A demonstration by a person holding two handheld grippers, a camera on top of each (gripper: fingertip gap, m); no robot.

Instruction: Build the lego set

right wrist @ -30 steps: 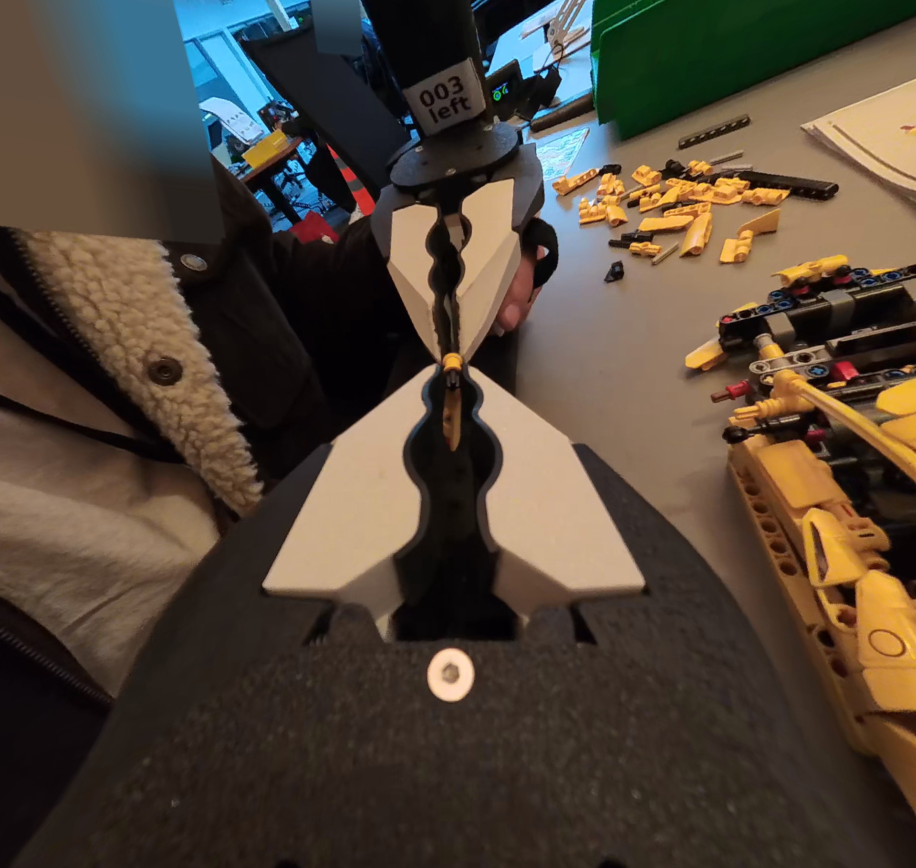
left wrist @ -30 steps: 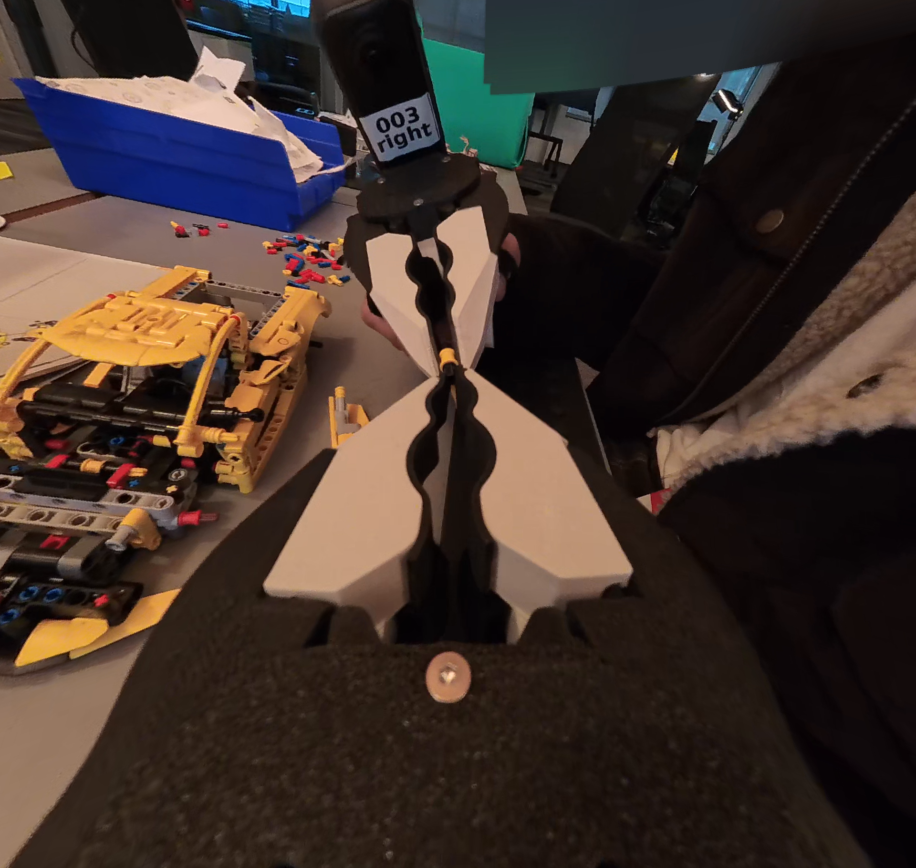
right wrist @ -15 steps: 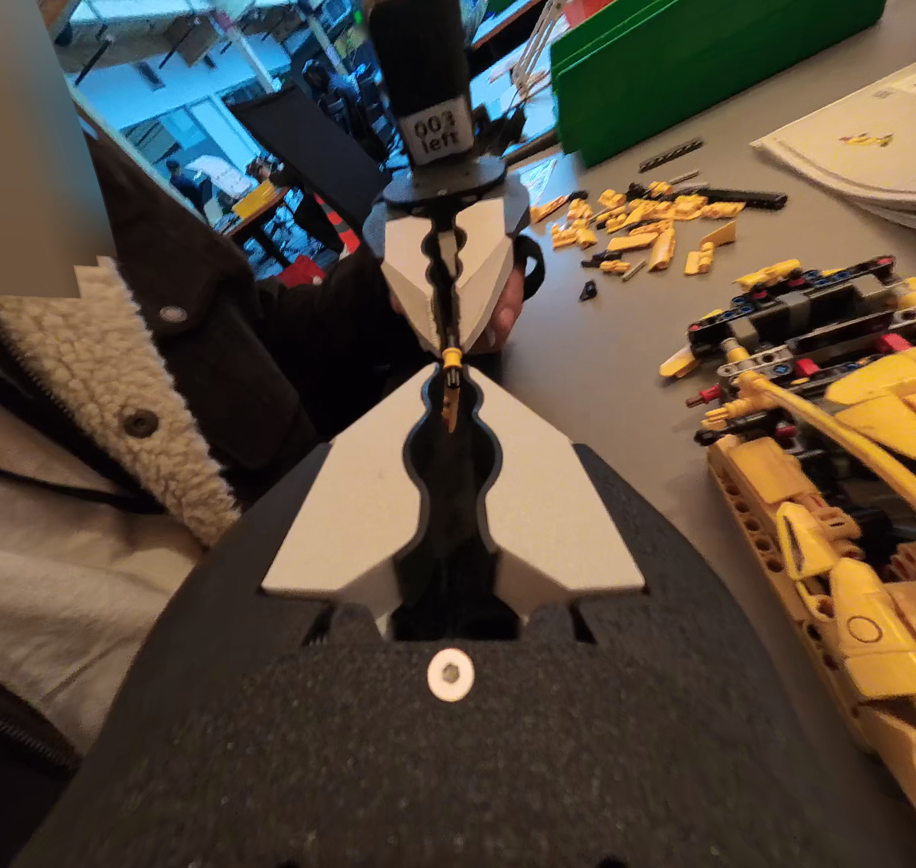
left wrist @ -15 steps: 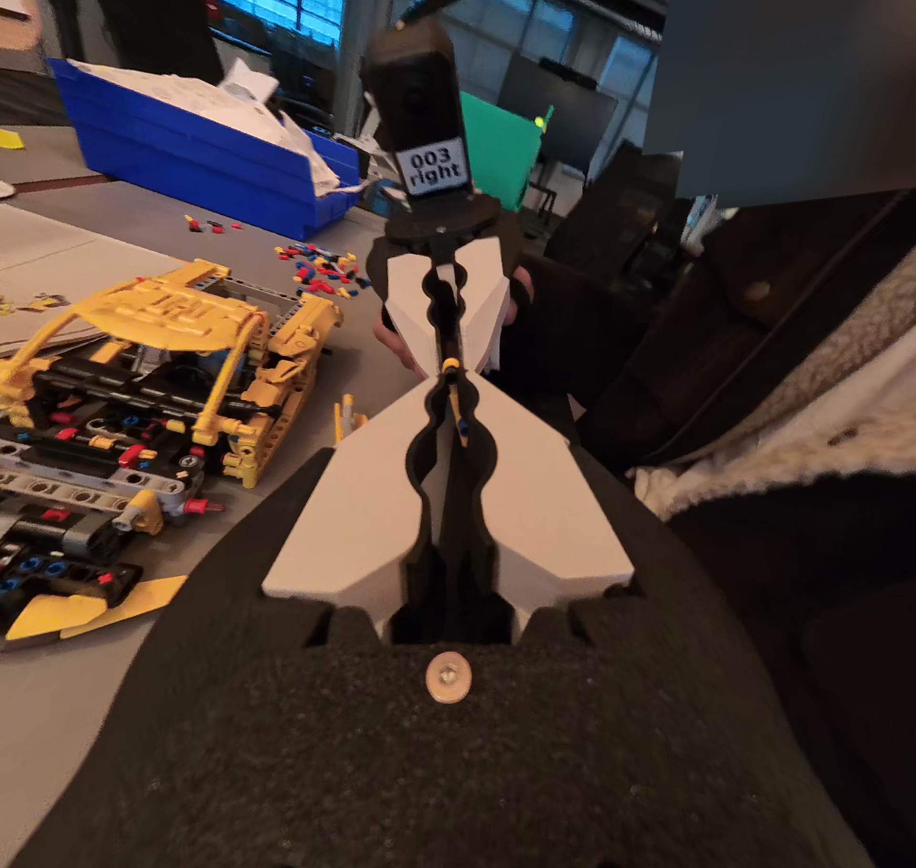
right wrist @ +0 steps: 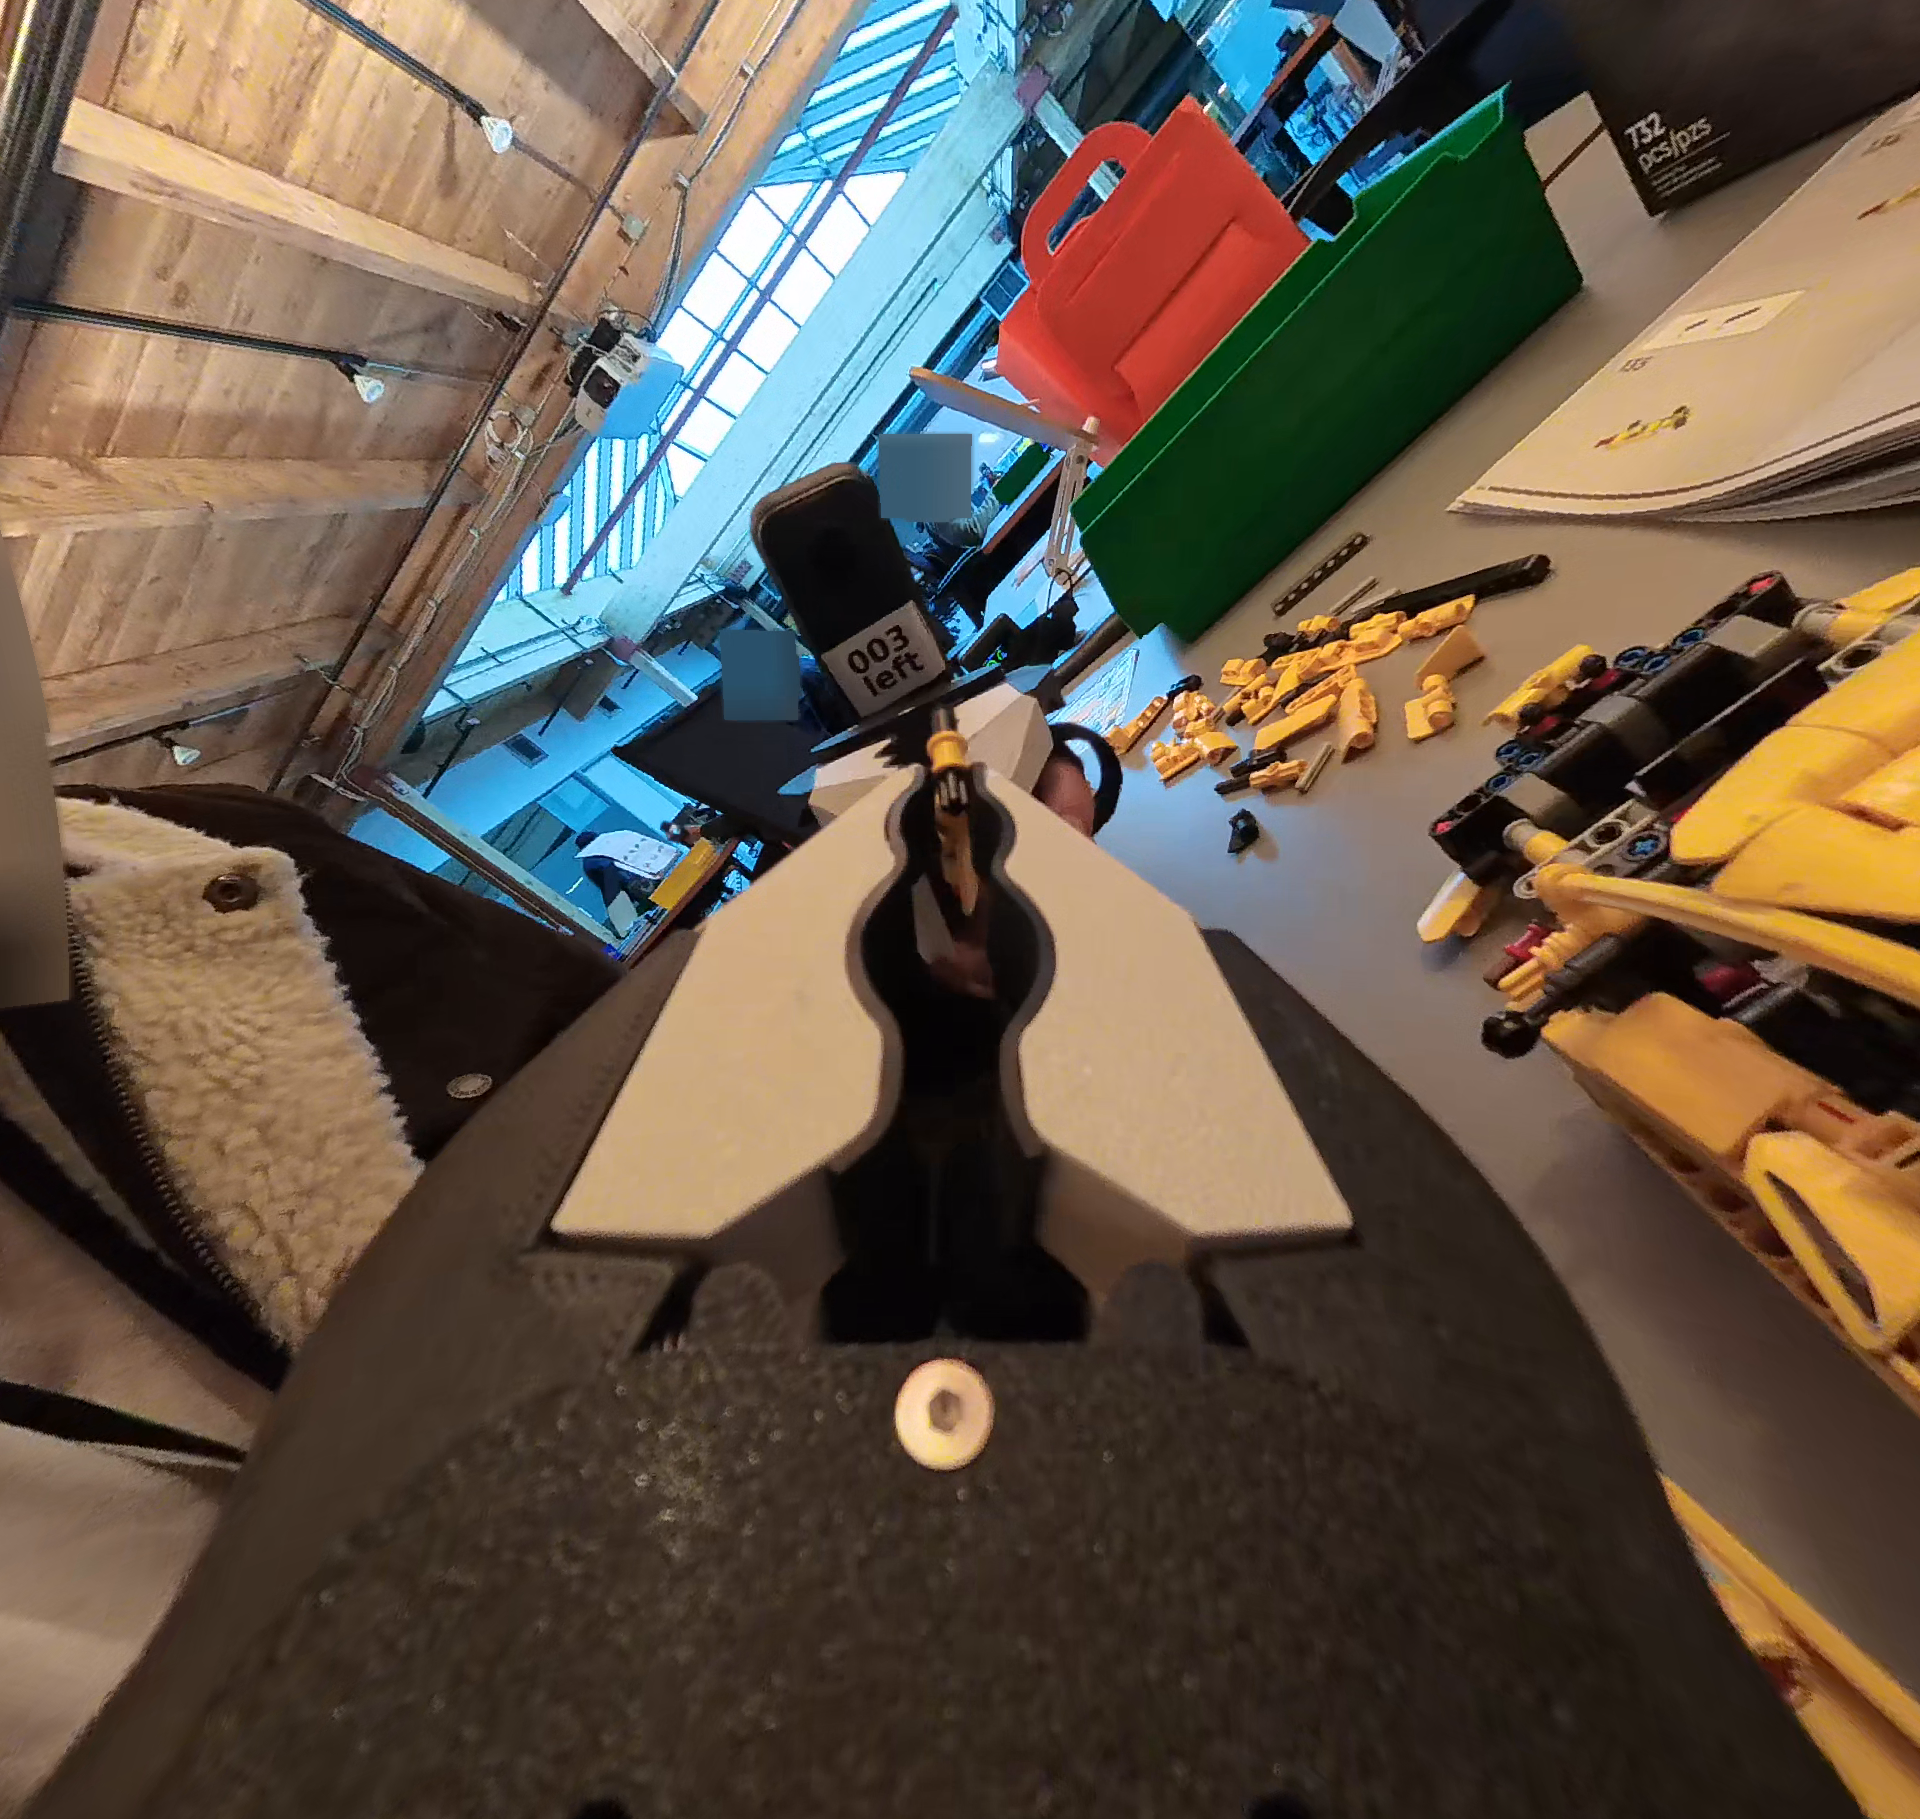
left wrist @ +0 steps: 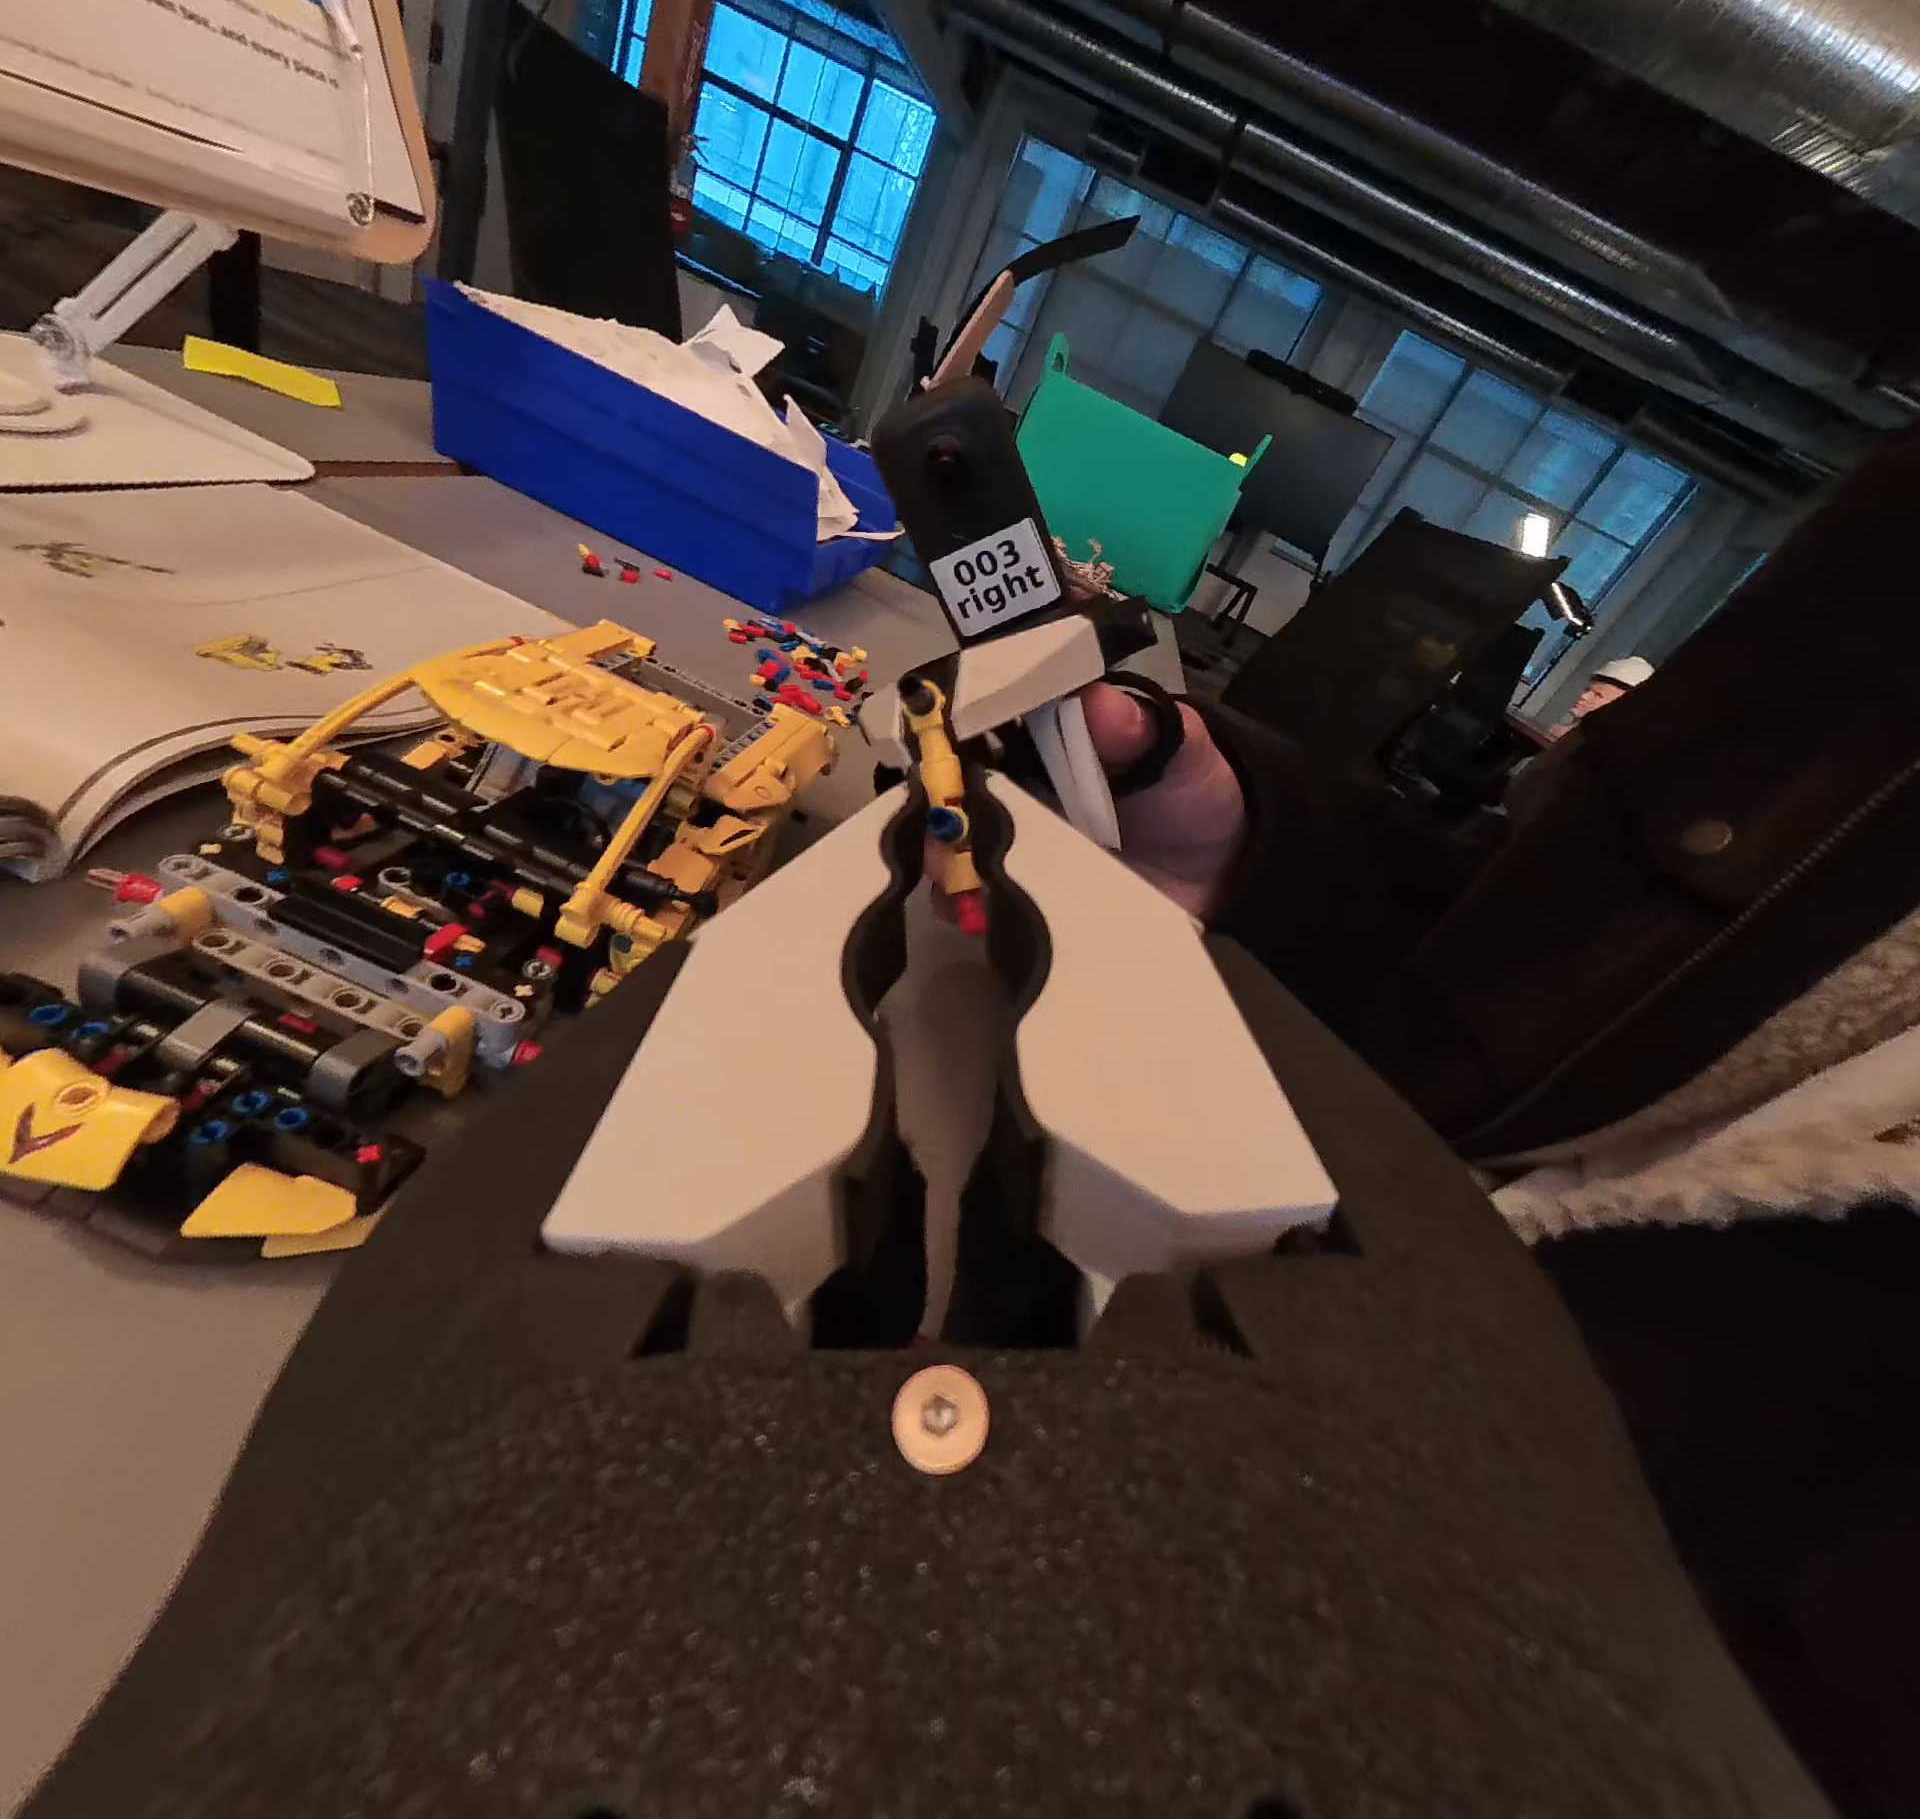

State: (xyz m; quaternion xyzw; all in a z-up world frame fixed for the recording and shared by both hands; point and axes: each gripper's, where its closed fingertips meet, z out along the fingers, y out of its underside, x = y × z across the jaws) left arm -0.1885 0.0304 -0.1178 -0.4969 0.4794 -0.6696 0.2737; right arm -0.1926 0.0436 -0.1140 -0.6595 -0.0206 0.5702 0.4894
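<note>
Both claws, the left claw and right claw, were pinched nearly shut on one slim yellow piece, lifted off the desk beside the half-built car, seemingly to press its parts together.

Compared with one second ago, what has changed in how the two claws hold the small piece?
Both claws tilted upward, away from the table. The right claw turned sideways against the left claw, so the small yellow piece now shows its length. Nothing was let go: both stay shut on it. The yellow car model stayed in place.
</note>
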